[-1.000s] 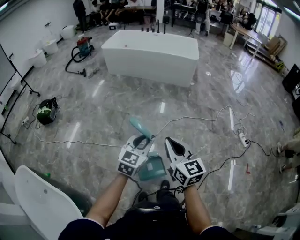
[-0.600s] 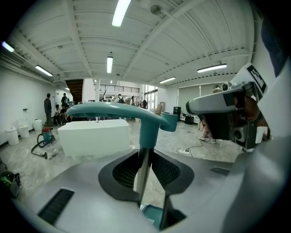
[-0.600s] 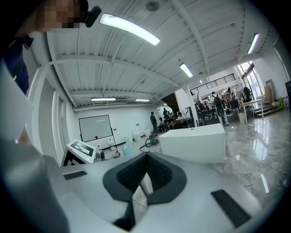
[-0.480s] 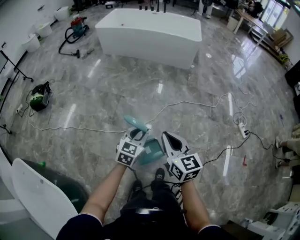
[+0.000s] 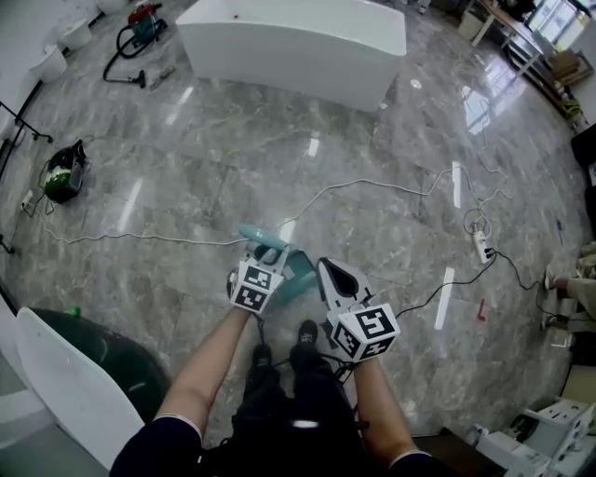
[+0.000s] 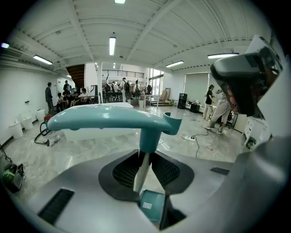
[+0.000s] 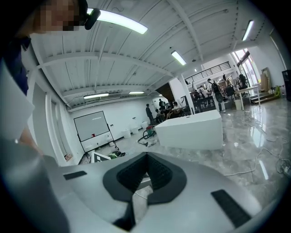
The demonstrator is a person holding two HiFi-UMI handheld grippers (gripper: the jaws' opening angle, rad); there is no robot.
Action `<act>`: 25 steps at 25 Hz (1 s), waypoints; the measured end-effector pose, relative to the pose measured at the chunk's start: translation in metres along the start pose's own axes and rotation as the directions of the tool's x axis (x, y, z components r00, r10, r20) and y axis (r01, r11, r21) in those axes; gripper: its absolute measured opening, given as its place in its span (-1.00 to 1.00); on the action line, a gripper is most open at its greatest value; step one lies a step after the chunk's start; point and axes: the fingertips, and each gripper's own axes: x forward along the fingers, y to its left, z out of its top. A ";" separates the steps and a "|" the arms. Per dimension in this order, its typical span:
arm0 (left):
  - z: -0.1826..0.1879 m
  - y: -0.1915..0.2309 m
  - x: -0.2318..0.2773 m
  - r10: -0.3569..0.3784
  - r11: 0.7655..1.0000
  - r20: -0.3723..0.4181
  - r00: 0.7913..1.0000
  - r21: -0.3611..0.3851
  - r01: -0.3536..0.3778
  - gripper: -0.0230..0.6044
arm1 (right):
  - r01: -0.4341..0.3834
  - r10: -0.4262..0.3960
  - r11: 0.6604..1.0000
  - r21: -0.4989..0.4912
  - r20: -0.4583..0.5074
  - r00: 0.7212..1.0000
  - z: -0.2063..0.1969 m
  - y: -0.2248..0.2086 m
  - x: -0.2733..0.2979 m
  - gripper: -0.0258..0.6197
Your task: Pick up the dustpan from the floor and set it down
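My left gripper [image 5: 271, 257] is shut on the teal dustpan [image 5: 300, 271], low over the marble floor in front of the person's feet. In the head view its teal handle [image 5: 258, 234] sticks out past the jaws to the upper left. In the left gripper view the handle [image 6: 109, 119] runs across above my left gripper [image 6: 145, 154], a white stem [image 6: 141, 172] is pinched between the pads, and the teal pan [image 6: 153, 205] hangs below. Whether the pan touches the floor I cannot tell. Just to the right, my right gripper [image 5: 327, 271] [image 7: 146, 157] is shut and holds nothing.
A big white block [image 5: 293, 42] stands at the far side. Thin cables [image 5: 372, 186] cross the floor toward a power strip [image 5: 481, 244] on the right. A vacuum [image 5: 135, 23] and a green-black bag [image 5: 60, 177] sit at the left, and a white panel [image 5: 74, 391] lies at lower left.
Both hands have sunk toward the floor, with the dustpan still in the left gripper. The head view has tipped further down, so the white block has slid to the top edge.
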 end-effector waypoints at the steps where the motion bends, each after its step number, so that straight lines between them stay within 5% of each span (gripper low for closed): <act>1: -0.003 0.002 0.008 0.003 1.000 -0.009 1.000 -0.004 -0.003 -0.61 | 0.003 -0.003 1.000 0.006 -0.005 1.000 -0.002 -0.006 0.002 -0.90; 25: -0.024 0.024 0.136 0.048 0.999 -0.062 0.997 -0.020 -0.050 -0.61 | 0.048 -0.046 0.999 0.025 -0.072 0.996 -0.028 -0.103 0.034 -0.90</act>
